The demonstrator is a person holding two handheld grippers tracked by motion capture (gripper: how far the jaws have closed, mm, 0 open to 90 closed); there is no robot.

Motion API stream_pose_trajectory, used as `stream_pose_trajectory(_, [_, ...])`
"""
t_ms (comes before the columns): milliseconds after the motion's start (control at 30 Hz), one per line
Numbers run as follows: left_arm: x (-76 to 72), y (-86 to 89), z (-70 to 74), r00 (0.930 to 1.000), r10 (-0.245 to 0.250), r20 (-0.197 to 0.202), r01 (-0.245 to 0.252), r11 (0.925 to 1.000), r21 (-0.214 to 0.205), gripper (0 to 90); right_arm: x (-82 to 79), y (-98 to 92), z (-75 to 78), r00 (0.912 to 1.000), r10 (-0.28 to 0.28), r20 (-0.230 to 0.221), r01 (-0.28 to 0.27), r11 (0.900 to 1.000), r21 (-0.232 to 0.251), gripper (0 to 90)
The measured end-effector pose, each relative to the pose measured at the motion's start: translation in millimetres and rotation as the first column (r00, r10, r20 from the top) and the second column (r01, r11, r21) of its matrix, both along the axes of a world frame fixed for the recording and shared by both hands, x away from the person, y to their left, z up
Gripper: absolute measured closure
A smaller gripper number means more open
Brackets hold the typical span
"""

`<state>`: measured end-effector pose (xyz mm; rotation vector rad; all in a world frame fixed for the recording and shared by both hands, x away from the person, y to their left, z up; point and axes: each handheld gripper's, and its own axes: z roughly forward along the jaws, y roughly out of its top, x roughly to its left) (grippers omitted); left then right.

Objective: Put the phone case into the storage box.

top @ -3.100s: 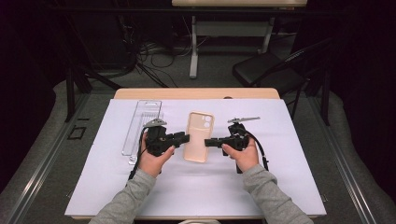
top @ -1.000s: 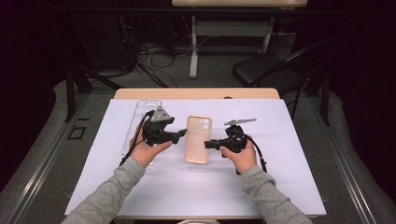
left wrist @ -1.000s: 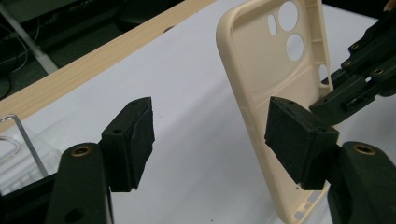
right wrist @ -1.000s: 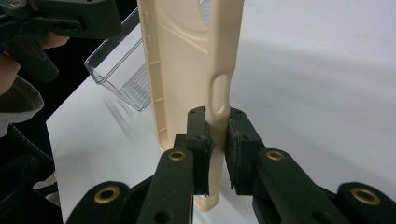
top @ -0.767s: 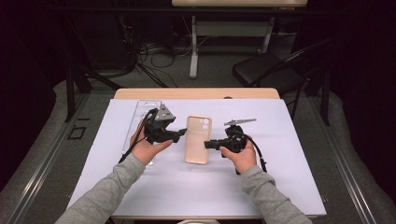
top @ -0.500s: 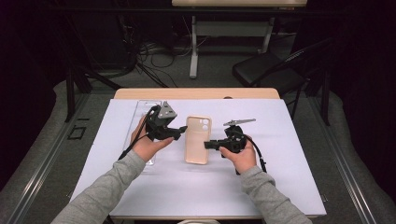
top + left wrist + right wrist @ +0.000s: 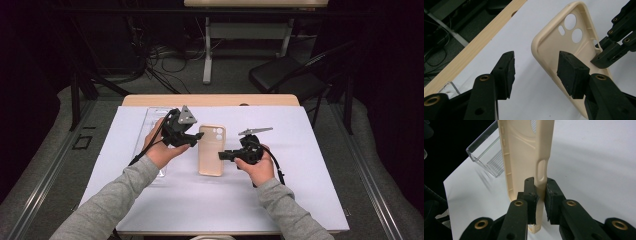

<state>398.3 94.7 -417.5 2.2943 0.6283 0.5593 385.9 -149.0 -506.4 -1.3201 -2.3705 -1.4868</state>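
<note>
Beige phone case [image 7: 211, 150] flat on white table cover [image 7: 300, 200], near centre, open side up, camera cutouts at 12 o'clock end. Right gripper [image 7: 223, 155] at 3 o'clock of case, clamped on its right side wall low down; in right gripper view, pads [image 7: 550, 200] pinching the thin wall of case [image 7: 529, 150], one jaw inside the shell, one outside, just below a side cutout. Left gripper [image 7: 196, 140] at 9 to 10 o'clock of case, raised and tilted, tips toward case's upper left edge. In left gripper view, jaws apart, just been closing partway; right pad [image 7: 571, 72] over the case [image 7: 564, 42] inner face near left rim, left pad [image 7: 506, 72] over bare cover outside the rim, so rim sits between them, no pressing seen. Right gripper [image 7: 614, 47] also visible there at 2 o'clock, on case's far wall. Clear plastic tray [image 7: 150, 135] at 9 o'clock of case, behind left hand [image 7: 162, 150], partly hidden; same tray [image 7: 489, 157] at 10 o'clock in right gripper view. Right hand [image 7: 257, 170] at 4 o'clock of case, grey sleeves in from 6 o'clock. Wooden table edge [image 7: 210, 100] at 12 o'clock beyond cover. Black chair [image 7: 285, 80] and cables on floor past table.
</note>
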Motion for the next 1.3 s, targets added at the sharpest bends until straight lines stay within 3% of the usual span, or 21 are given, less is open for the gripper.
stream_pose_trajectory(467, [5.8,-3.4,2.1,0.9987,-0.025,-0.045,0.027,0.9989,0.037,55.1,-1.9,2.9,1.1,0.9994,0.019,0.029,-0.018,0.9990,-0.040,80.9])
stream_pose_trajectory(1300, [5.3,-8.9,7.4,0.9942,-0.072,-0.079,0.080,0.9914,0.103,68.1,-6.7,9.7,4.7,0.9964,0.058,0.063,-0.052,0.9951,-0.084,81.0])
